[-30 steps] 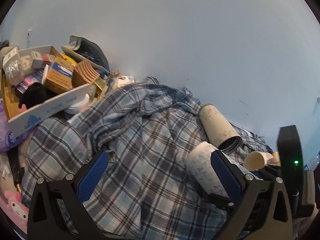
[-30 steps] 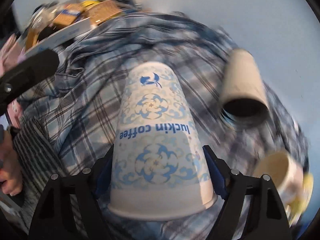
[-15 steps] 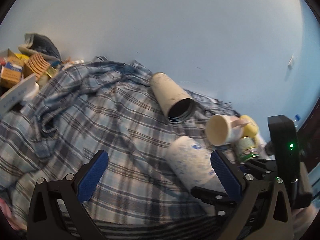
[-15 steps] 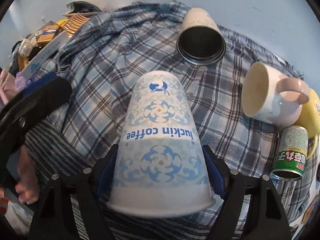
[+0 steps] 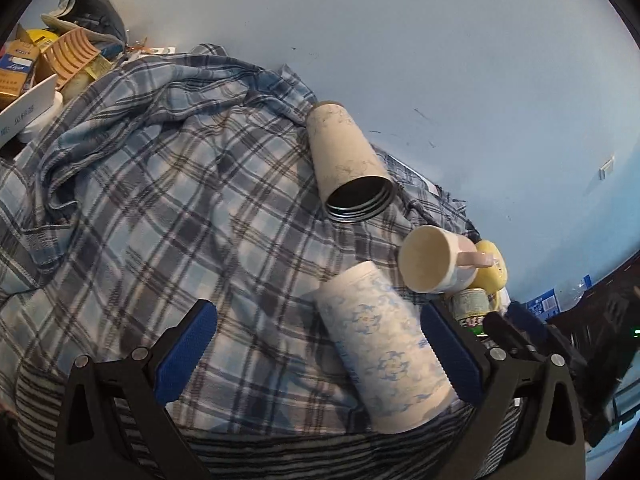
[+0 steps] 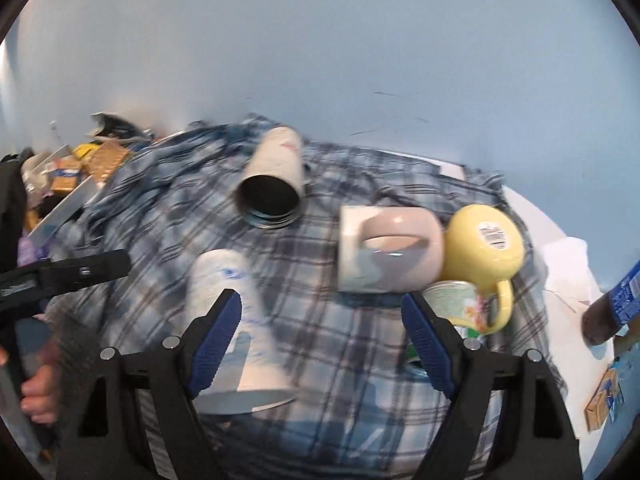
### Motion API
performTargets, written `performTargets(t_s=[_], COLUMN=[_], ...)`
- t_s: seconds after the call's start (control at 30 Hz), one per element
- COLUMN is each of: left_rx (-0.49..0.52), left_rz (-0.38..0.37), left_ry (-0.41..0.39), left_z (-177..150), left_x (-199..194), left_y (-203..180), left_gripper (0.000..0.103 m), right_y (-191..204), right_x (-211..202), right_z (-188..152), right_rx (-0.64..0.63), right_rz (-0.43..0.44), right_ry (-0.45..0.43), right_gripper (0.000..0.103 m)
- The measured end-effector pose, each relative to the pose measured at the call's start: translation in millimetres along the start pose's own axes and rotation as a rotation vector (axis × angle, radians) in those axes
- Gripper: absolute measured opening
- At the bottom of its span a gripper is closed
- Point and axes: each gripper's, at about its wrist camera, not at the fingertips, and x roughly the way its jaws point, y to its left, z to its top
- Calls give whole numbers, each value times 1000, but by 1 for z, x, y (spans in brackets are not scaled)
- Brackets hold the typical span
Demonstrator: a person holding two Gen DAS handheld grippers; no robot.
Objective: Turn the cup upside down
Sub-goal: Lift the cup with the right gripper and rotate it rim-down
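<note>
A white paper cup with blue patterns [image 5: 384,348] stands upside down, rim down, on the plaid cloth [image 5: 160,216]. In the right wrist view the paper cup [image 6: 236,320] sits just behind my right gripper's left finger. My right gripper [image 6: 320,344] is open and empty, with the cup outside its jaws. My left gripper [image 5: 316,352] is open and empty; the cup stands between its fingers, close to the right one, untouched.
A beige tumbler [image 5: 348,160] lies on its side, mouth toward me. A white and pink mug [image 6: 388,248] lies on its side next to a yellow mug [image 6: 484,244] and a green can [image 6: 456,300]. Boxes and clutter [image 5: 36,68] fill the far left.
My right gripper let go of the paper cup and opened; the cup now stands rim down on the cloth. The right gripper shifted right toward the mugs. The left gripper view panned slightly.
</note>
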Motion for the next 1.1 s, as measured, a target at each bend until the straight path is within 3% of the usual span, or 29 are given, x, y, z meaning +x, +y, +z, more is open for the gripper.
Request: performTargets(t_s=[0.1, 0.17, 0.23, 0.3, 0.43, 0.57, 0.73, 0.9, 1.1], left_rx=[-42, -62, -65, -55, -80, -88, -52, -70, 42], left_rz=[-27, -21, 4, 35, 54, 97, 160, 146, 154], left_ry=[46, 69, 93, 107, 171, 159, 158, 185, 152], left_z=[1, 0, 0, 0, 0, 2, 8, 11, 12], left_x=[14, 23, 37, 47, 68, 75, 91, 98, 86], left_y=[-13, -19, -25, -29, -27, -26, -31, -31, -54], left_gripper=[102, 99, 92, 91, 82, 81, 80, 72, 70], right_y=[-9, -17, -24, -29, -30, -28, -33, -38, -40], right_x=[10, 15, 21, 23, 24, 27, 30, 29, 39], right_z=[-2, -7, -10, -15, -20, -23, -26, -29, -33], right_rx=[20, 34, 58, 81, 51, 20, 18, -2, -2], right_rz=[3, 20, 55, 86, 55, 31, 82, 43, 38], right_ry=[22, 41, 67, 67, 31, 5, 16, -3, 28], right_gripper=[70, 49, 39, 39, 38, 38, 38, 38, 38])
